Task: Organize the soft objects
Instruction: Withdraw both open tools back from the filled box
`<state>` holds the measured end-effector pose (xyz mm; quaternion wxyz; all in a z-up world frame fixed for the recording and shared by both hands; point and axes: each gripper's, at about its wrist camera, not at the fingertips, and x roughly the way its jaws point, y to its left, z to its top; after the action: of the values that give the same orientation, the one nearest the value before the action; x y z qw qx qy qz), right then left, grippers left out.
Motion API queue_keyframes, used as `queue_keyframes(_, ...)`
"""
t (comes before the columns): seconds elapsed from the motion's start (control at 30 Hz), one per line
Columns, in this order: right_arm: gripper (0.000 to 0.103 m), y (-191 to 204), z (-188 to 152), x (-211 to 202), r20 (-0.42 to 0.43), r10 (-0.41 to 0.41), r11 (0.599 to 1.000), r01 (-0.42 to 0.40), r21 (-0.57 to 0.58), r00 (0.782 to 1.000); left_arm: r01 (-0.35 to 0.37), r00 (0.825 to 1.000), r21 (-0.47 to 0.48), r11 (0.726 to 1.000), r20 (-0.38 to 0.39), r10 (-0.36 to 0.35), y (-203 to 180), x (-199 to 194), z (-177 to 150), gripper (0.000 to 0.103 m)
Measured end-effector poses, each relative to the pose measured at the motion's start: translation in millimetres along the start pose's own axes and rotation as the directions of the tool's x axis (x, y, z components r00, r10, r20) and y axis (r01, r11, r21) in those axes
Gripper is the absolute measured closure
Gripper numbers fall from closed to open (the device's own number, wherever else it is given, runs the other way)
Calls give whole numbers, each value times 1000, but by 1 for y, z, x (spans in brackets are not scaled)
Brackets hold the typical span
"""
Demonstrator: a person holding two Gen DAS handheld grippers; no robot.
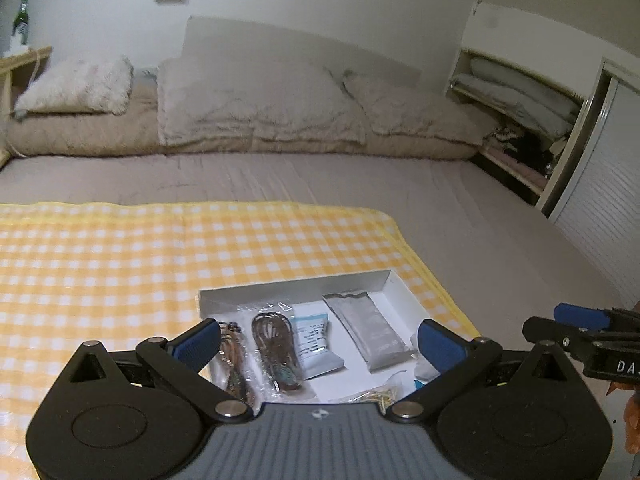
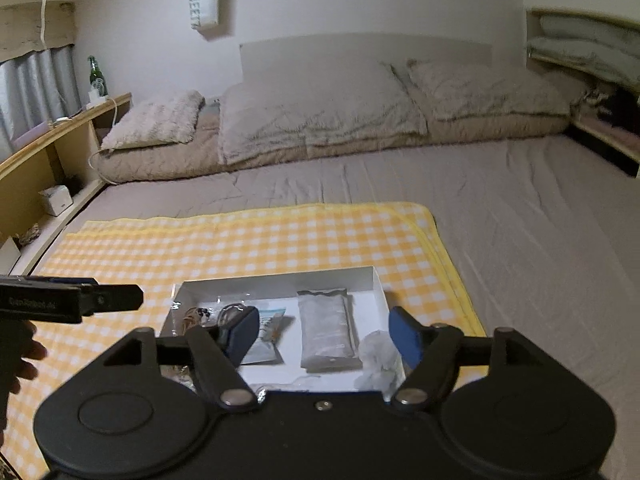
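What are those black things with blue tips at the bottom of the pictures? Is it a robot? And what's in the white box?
It is not a robot. A person holds a pinching tool in each hand, and each tool carries a camera looking forward along its two blue-tipped fingers. One picture comes from the left gripper, the other from the right gripper. Both are open and hold nothing. They hover over a white box that sits on a yellow checked blanket on a bed. In the box lie a grey packet, a white packet with blue print, clear bags of coiled cords and something crumpled and white. Pillows lie at the far end of the bed.
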<state>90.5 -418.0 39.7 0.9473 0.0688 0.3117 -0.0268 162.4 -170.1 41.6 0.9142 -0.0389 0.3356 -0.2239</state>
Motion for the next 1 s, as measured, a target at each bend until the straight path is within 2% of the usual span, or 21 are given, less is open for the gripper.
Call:
queue_keyframes(0.1, 24, 10, -8, -16, 29, 16, 1000, -16, -6, 999, -23, 999, -5, 1000, 41, 24, 5, -21, -10, 0)
queue_keyframes(0.2, 21, 20, -18, -29, 56, 23, 1000, -22, -17, 998, -82, 994, -14, 997, 76, 83, 10, -39, -23, 0)
queue_keyframes(0.3, 20, 30, -30, -41, 73, 22, 999, -20, -26, 997, -158, 982, 0, 988, 105, 157, 12, -55, -37, 0)
queue_keyframes(0.43, 17, 40, -42, -52, 94, 24, 999, -21, -38, 995, -219, 966, 3, 976, 141, 216, 15, -73, -53, 0)
queue_keyframes(0.67, 10, 51, -60, -64, 120, 20, 999, -15, -41, 993, -221, 965, 64, 973, 161, 208, 13, -91, -78, 0)
queue_keyframes(0.8, 8, 58, -72, -69, 134, 8, 998, 0, -63, 991, -289, 946, 131, 948, 193, 261, 2, -98, -92, 0)
queue_keyframes(1.0, 5, 67, -87, -76, 152, 6, 994, 10, -105, 988, -275, 953, 130, 953, 166, 252, 1, -104, -106, 0)
